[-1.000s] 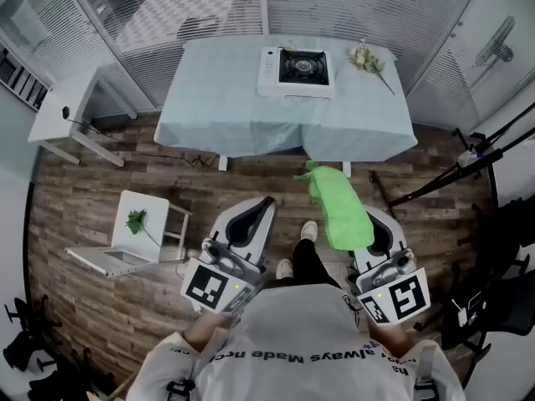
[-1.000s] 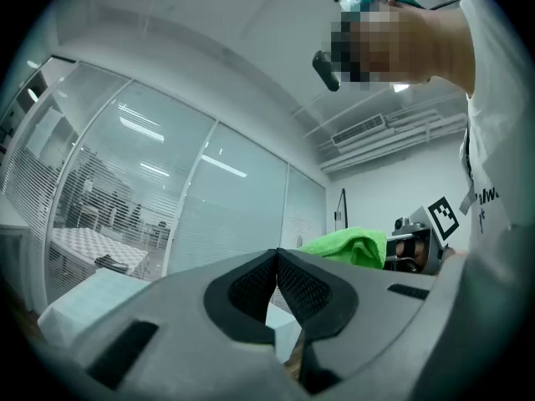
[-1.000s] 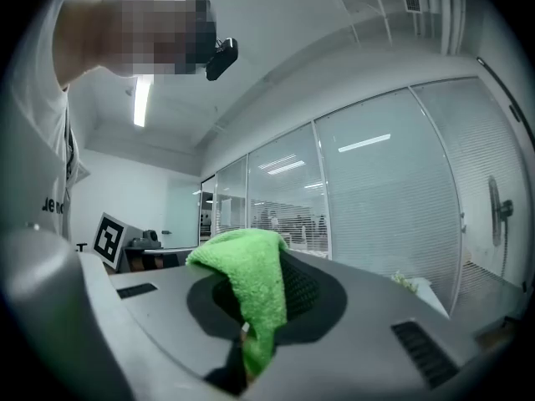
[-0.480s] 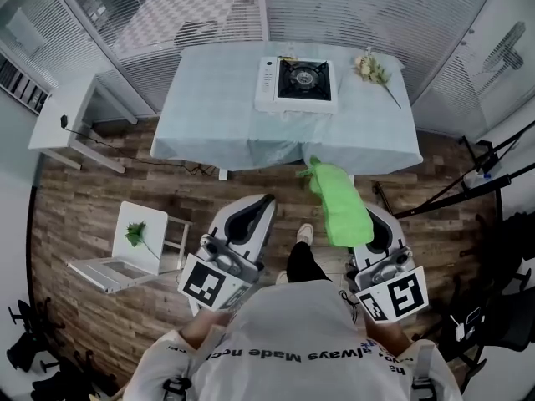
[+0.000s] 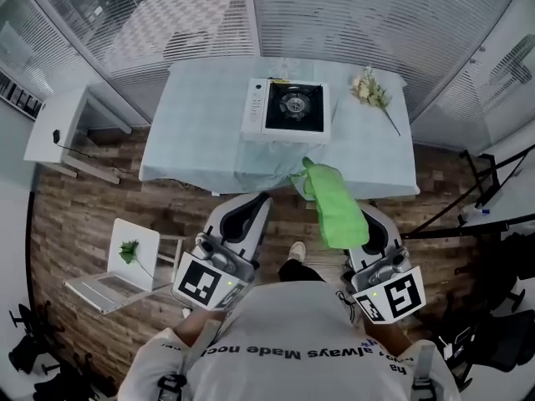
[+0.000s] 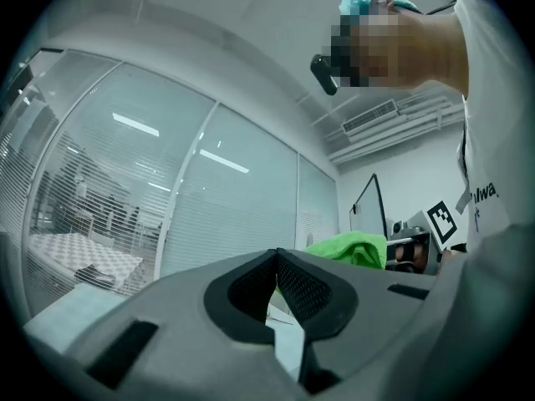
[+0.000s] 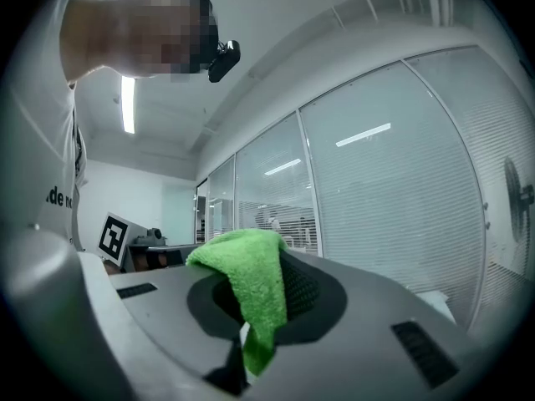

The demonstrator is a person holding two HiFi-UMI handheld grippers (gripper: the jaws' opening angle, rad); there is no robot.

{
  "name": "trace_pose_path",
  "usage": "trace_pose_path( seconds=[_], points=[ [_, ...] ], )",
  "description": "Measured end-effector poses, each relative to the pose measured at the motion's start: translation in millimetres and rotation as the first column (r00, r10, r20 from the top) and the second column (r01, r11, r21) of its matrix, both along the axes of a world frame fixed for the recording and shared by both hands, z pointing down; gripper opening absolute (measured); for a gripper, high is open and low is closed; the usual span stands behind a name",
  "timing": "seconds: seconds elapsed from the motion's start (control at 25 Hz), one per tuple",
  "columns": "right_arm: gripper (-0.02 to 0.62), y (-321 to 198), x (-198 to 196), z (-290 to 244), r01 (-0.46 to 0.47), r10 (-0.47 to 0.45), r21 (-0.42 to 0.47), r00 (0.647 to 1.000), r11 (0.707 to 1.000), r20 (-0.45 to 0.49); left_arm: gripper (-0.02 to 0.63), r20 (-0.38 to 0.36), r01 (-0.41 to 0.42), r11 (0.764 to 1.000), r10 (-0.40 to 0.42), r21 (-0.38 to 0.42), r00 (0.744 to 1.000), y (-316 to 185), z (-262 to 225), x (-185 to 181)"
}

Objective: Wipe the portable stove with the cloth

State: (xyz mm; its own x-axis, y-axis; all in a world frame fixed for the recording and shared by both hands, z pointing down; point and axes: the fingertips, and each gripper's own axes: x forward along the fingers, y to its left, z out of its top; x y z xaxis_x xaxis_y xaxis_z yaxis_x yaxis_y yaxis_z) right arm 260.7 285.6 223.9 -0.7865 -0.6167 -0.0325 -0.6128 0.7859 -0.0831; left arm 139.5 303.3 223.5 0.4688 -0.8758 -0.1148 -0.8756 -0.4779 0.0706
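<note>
One green cloth (image 5: 337, 207), centre-right of the head view, draped over the tips of my right gripper (image 7: 272, 291). Its far end overlaps the near edge of the table (image 5: 201, 132) in the picture. Right gripper view: jaws pinched on the cloth, one fold bunched on top, a tail hanging below between the pads. Firm hold.

One portable stove (image 5: 286, 110), upper middle of the head view, on the pale-covered table. White body, black top, one burner. The cloth is well apart from it and not touching it.

My left gripper (image 6: 276, 266): jaws closed tip to tip, nothing between them. It is lower left of the cloth in the head view.

Two grippers and two marker cubes, one each. One bunch of flowers (image 5: 372, 93) on the table, right of the stove.

Off the table: one small white side table (image 5: 138, 232) at lower left with one laptop (image 5: 100, 286) and one green sprig (image 5: 128, 251). One white desk (image 5: 63, 136) at left edge. Wood floor (image 5: 92, 199).

Only the head view shows the stove, flowers and table top. Both gripper views point up at glass walls with blinds and ceiling lights. The left gripper view catches the cloth and the right marker cube at its right. The right gripper view catches the left cube at its left.
</note>
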Motion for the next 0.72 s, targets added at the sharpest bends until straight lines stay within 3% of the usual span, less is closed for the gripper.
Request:
trace_pose_path(
  seconds=[0.32,0.72],
  points=[
    [0.026,-77.2,-3.8,11.2,0.009,-0.009,-0.022,1.000,1.000,-0.023,0.012,-0.007,0.033,0.999,-0.033,-0.016,0.999,-71.3,9.8,-9.7],
    [0.026,-160.9,-55.3,15.5,0.015,-0.016,-0.020,1.000,1.000,-0.022,0.012,-0.006,0.038,0.999,-0.038,-0.032,0.999,-155.3,21.8,-60.5]
  ],
)
